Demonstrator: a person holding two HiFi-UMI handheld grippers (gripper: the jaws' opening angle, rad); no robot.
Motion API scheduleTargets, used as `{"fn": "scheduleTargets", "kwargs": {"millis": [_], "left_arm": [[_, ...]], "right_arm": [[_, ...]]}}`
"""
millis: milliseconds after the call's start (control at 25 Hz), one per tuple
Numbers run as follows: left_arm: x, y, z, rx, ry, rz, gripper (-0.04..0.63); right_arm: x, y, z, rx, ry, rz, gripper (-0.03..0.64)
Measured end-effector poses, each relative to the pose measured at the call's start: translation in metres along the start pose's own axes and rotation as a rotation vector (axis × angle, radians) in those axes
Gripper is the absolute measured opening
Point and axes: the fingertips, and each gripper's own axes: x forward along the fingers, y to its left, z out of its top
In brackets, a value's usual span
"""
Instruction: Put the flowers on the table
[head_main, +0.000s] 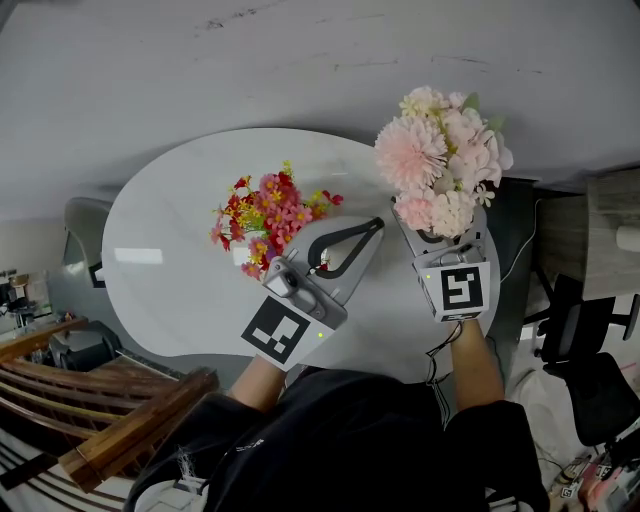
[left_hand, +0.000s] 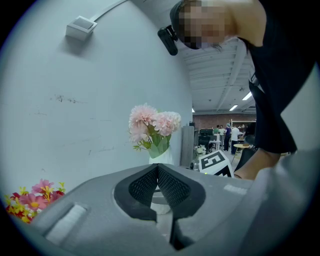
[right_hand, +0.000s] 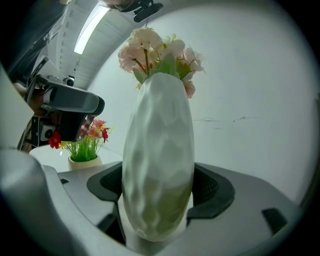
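Note:
A bunch of pink flowers (head_main: 440, 160) stands in a white faceted vase (right_hand: 157, 160). My right gripper (head_main: 440, 232) is shut on the vase's belly, over the right end of the white oval table (head_main: 170, 230). Whether the vase's base touches the tabletop is hidden. A small white pot of red and yellow flowers (head_main: 262, 220) stands on the table's middle and shows again as the small pot (right_hand: 85, 150) in the right gripper view. My left gripper (head_main: 376, 226) hovers just right of that pot, jaws shut and empty. From the left gripper (left_hand: 157, 170), the pink bunch (left_hand: 152, 125) lies straight ahead.
A grey wall (head_main: 300, 60) runs behind the table. Dark office chairs (head_main: 590, 380) and a wooden shelf (head_main: 600, 225) stand to the right. A wooden bench (head_main: 110, 420) sits at the lower left, and a grey chair (head_main: 80, 225) is at the table's left end.

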Motion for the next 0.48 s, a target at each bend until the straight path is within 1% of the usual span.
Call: {"fn": "scheduleTargets", "kwargs": {"millis": [240, 400, 480], "left_arm": [[0.008, 0.003, 0.002, 0.006, 0.003, 0.003, 0.005], [0.011, 0.003, 0.003, 0.01, 0.0, 0.001, 0.005], [0.011, 0.003, 0.004, 0.008, -0.001, 0.002, 0.005]], "right_arm": [[0.006, -0.005, -0.001, -0.043, -0.003, 0.008, 0.383], [0.007, -0.007, -0.001, -0.032, -0.001, 0.0, 0.383], [0.008, -0.008, -0.002, -0.044, -0.004, 0.003, 0.383]]}}
